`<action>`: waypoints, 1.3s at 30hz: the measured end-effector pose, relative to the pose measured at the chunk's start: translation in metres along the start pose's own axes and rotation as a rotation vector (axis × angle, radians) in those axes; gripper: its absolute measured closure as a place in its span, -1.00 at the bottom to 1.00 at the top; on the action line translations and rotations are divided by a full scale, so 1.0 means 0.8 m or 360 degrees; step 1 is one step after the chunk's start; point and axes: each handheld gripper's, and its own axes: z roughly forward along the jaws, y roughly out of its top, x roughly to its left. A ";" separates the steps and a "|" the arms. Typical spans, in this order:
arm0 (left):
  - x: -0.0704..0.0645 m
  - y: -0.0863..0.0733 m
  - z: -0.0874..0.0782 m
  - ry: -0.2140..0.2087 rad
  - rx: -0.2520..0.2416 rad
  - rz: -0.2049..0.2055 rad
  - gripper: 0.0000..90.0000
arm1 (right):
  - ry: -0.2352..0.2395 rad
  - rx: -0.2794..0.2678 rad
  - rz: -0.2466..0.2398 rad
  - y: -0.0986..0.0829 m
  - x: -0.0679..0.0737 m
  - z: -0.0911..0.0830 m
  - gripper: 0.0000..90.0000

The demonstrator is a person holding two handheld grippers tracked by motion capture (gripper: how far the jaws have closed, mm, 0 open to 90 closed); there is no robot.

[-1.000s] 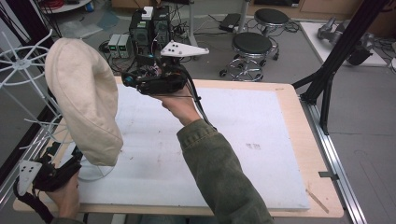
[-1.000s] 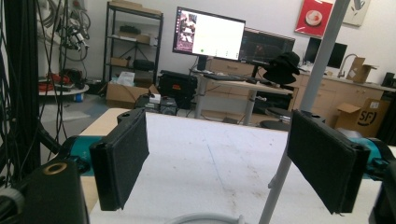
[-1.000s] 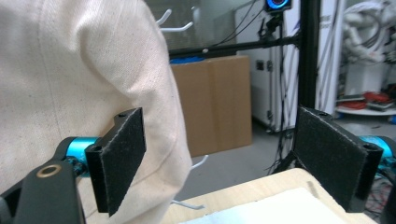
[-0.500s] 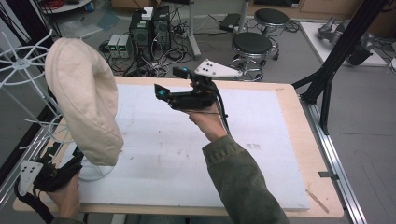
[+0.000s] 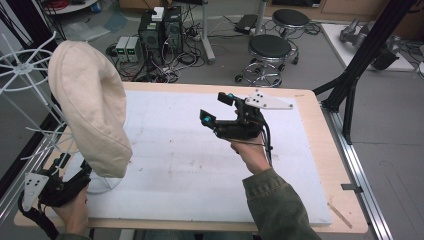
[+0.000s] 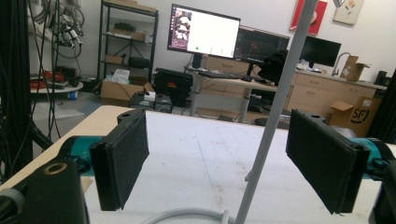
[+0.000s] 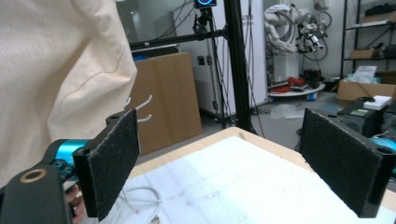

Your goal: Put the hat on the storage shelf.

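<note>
A cream fabric hat point(image 5: 92, 110) hangs over a white wire stand point(image 5: 22, 70) at the table's left side. My left gripper point(image 5: 75, 171) is low at the stand's foot, under the hat's lower edge. Its jaws are open in the left gripper view point(image 6: 217, 154), and the stand's white pole point(image 6: 275, 107) rises between them, closer to the right jaw and not touching it. My right gripper point(image 5: 216, 107) is held above the middle of the white mat point(image 5: 180, 170), pointing left, open and empty. In the right gripper view point(image 7: 219, 158) the hat point(image 7: 56, 70) hangs well beyond the left jaw.
Beyond the table's far edge are computer boxes with cables point(image 5: 160, 25) and two stools point(image 5: 270, 50). A black frame leg point(image 5: 360, 65) stands off the right edge. White wire hooks point(image 7: 140, 109) stick out beside the hat.
My right gripper has drawn away from the hat, moving right and toward the near side over the mat. The left gripper has stayed at the stand's foot.
</note>
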 end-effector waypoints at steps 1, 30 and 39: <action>0.000 0.000 0.000 0.0003 0.0001 0.0001 -0.53 | -0.0005 0.0000 -0.0002 -0.001 -0.001 -0.003 -0.74; 0.001 0.000 -0.011 0.0034 0.0003 -0.0029 -0.53 | -0.0267 0.0027 0.0069 -0.038 -0.042 -0.106 -0.74; -0.001 -0.001 -0.013 0.0031 0.0007 -0.0031 -0.53 | -0.0348 0.0064 0.0065 -0.041 -0.049 -0.135 -0.75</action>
